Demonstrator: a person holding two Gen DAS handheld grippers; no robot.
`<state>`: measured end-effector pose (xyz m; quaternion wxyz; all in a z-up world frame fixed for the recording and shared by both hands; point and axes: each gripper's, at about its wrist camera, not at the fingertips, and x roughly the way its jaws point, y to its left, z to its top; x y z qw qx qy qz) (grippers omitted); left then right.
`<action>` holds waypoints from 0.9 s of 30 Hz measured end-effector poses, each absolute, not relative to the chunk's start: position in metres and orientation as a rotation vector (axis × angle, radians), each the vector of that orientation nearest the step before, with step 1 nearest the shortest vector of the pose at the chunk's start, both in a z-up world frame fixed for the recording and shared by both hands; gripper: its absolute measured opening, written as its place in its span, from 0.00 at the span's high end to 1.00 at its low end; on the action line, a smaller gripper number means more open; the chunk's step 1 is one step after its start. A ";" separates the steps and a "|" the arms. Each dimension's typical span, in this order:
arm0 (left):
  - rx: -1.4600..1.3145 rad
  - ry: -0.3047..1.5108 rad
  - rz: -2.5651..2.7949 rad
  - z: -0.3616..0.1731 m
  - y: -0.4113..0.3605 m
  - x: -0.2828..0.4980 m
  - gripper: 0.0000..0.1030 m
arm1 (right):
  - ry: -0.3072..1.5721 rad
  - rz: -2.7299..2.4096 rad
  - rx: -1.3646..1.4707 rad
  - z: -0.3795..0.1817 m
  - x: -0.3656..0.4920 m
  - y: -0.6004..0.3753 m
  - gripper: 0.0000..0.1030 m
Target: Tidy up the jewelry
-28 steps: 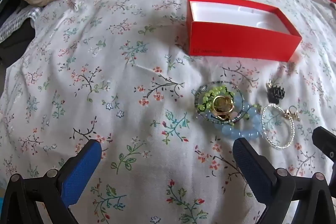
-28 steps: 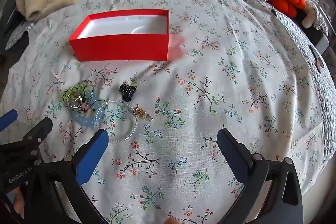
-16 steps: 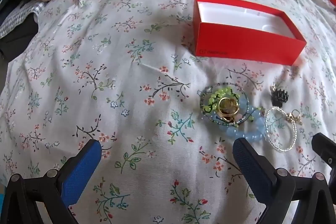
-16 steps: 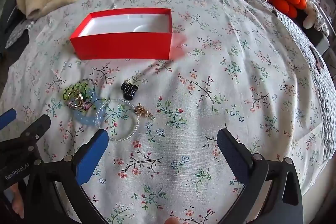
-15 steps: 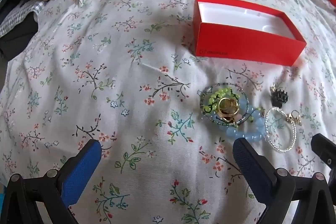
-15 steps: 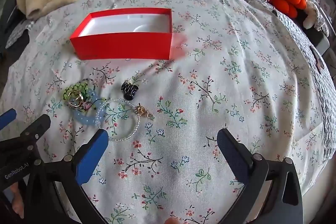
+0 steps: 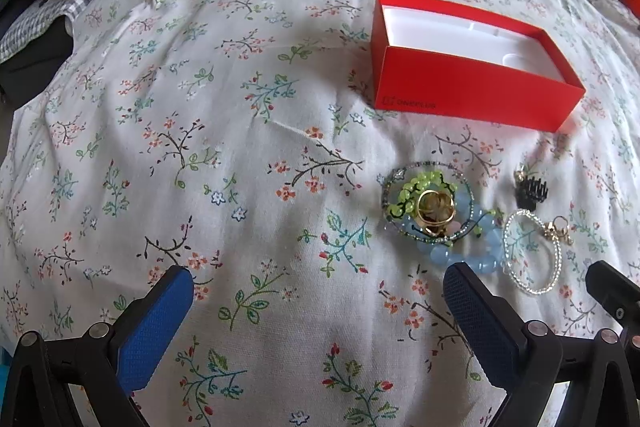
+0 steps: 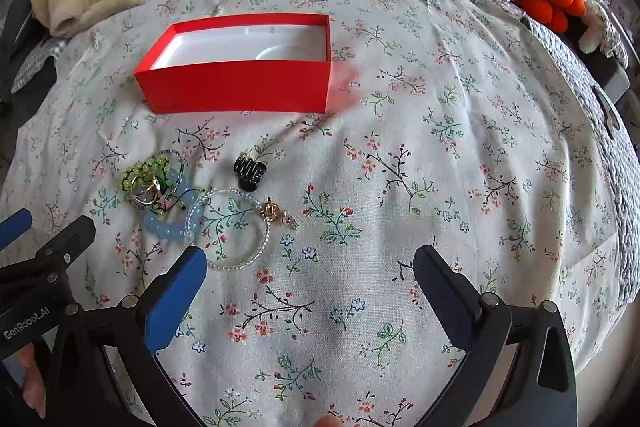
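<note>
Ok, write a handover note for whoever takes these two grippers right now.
Left gripper: open, empty, low over the floral bedspread.
Right gripper: open, empty.
Red cardboard box: open, nothing inside.
Jewelry in front of it: tangled green, blue and gold bead bracelets, clear beaded bracelet, black hair claw.
Done: nothing boxed.
Left: move every piece into the box.

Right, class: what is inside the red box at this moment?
The red box holds no jewelry: only its white moulded liner shows. The near wall hides a strip of the floor in both views, so that part cannot be checked.
</note>
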<state>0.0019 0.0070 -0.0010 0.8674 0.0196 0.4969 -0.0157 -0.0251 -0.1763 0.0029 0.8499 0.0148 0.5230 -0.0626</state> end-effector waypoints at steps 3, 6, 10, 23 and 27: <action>0.041 1.039 -0.032 -0.001 0.007 0.002 0.00 | 1.101 -0.129 0.029 0.003 -0.025 -0.176 0.00; 0.043 1.035 -0.028 0.000 0.007 0.002 0.00 | 1.100 -0.131 0.023 0.002 -0.025 -0.175 0.00; 0.046 1.032 -0.028 0.000 0.008 0.002 0.00 | 1.101 -0.135 0.026 0.003 -0.026 -0.176 0.00; 0.055 1.029 -0.030 0.002 0.009 0.001 0.00 | 1.110 -0.147 0.024 0.002 -0.024 -0.178 0.00; 0.082 1.037 -0.038 0.004 0.011 0.005 0.01 | 1.104 -0.137 0.016 0.007 -0.022 -0.178 0.00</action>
